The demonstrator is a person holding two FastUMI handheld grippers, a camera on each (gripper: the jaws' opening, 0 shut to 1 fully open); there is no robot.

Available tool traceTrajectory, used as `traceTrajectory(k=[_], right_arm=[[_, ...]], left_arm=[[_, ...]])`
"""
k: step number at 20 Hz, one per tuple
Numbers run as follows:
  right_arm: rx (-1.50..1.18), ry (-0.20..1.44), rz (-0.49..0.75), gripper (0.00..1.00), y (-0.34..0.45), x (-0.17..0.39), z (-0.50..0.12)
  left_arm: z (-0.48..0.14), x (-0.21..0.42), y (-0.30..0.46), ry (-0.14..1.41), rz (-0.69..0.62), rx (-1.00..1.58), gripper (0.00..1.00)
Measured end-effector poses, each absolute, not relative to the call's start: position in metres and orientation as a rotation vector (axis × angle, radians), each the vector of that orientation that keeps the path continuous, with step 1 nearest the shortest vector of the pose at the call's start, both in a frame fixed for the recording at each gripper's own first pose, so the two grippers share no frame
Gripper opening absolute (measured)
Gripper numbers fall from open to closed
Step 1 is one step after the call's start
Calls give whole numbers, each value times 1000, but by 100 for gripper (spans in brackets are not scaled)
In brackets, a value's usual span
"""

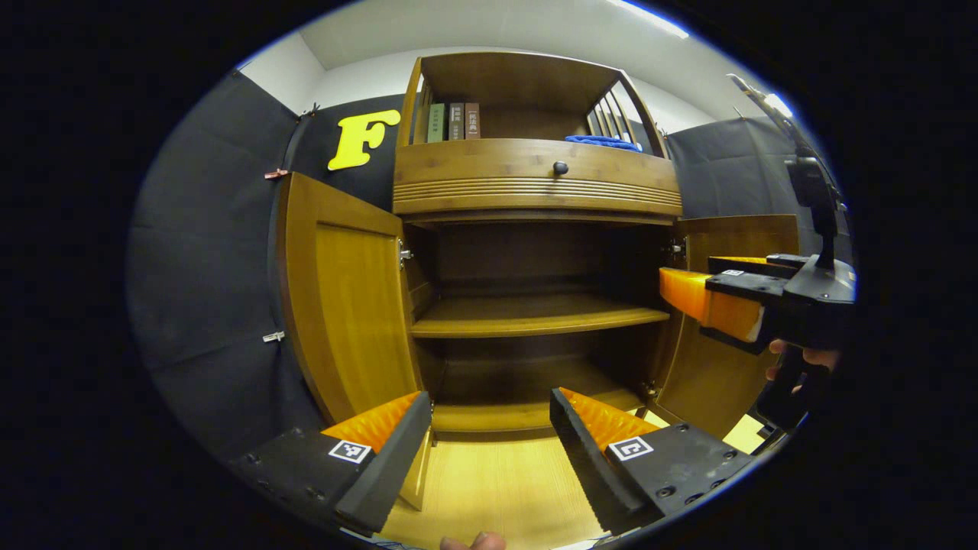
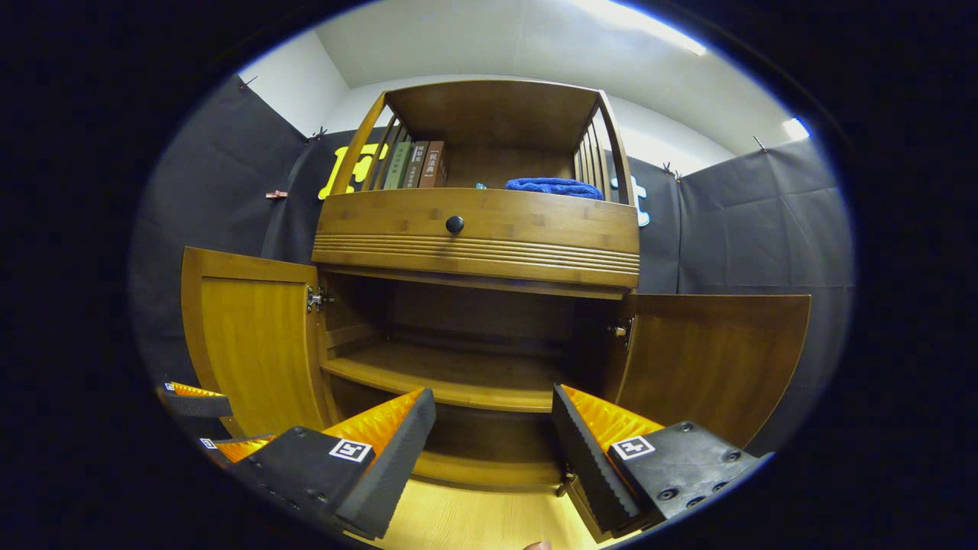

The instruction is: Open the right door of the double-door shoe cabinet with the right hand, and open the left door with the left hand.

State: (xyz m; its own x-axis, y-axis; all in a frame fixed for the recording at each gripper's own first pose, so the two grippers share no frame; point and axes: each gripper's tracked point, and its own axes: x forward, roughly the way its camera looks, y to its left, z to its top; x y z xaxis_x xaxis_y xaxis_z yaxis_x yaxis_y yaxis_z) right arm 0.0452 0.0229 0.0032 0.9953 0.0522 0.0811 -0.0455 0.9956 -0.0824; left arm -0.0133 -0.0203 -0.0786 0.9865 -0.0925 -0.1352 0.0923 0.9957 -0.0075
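The wooden shoe cabinet (image 1: 535, 191) (image 2: 477, 237) stands ahead with both lower doors swung wide. Its left door (image 1: 344, 298) (image 2: 256, 344) hangs open to the left and its right door (image 1: 710, 367) (image 2: 710, 359) to the right. The inner shelf (image 1: 535, 315) (image 2: 451, 374) is bare. My left gripper (image 1: 489, 451) is open, low in front of the cabinet, nothing between its fingers. My right gripper (image 2: 493, 451) is also open and holds nothing. In the left gripper view the right gripper (image 1: 718, 305) shows at the right, held by a hand (image 1: 802, 359), in front of the right door.
A drawer with a dark knob (image 1: 560, 167) (image 2: 454, 224) sits above the doors. The top shelf holds books (image 1: 451, 122) (image 2: 416, 164) and a blue cloth (image 1: 603, 141) (image 2: 554, 187). Light wooden floor (image 1: 497, 489) lies below. Black cloth walls stand on both sides.
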Motion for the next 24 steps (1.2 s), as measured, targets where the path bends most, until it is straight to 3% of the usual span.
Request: traceTrajectory(k=[23, 24], right_arm=[[-2, -49, 25, 96, -11, 38, -11], [-1, -47, 25, 100, -12, 38, -10]], left_arm=[[-86, -24, -46, 154, -103, -1, 97], [-86, -23, -47, 151, -105, 2, 97]])
